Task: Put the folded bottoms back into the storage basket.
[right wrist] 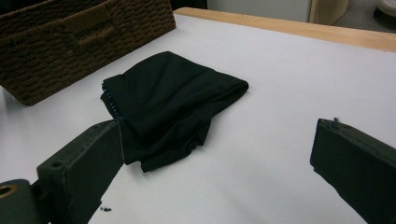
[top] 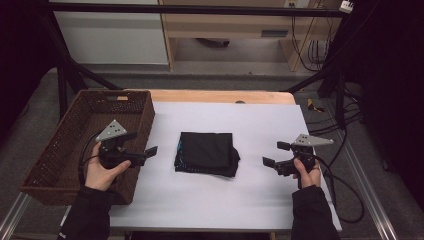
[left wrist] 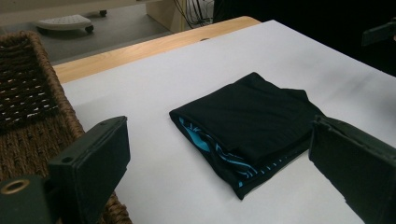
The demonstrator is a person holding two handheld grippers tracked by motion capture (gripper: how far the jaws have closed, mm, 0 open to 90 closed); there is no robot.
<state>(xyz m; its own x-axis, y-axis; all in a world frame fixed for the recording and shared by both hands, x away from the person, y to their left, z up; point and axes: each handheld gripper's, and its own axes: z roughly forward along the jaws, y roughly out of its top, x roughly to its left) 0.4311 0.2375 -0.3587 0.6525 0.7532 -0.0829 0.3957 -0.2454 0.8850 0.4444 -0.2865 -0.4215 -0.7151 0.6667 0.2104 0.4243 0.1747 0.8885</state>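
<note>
While both grippers hover above the white sheet (top: pixel 260 130), a folded black garment (top: pixel 206 152) with blue trim lies flat between them, well apart from each. The left gripper (top: pixel 141 148), jaws spread wide and empty, sits just beside the wicker basket (top: pixel 60 145). The right gripper (top: pixel 275 154) likewise gapes, holding nothing.

White table sheet (top: pixel 250 195) evenly lit from above, surroundings left dark, soft faint shadows cast, near black jaws blurred in both gripper views, slight grain seen.
</note>
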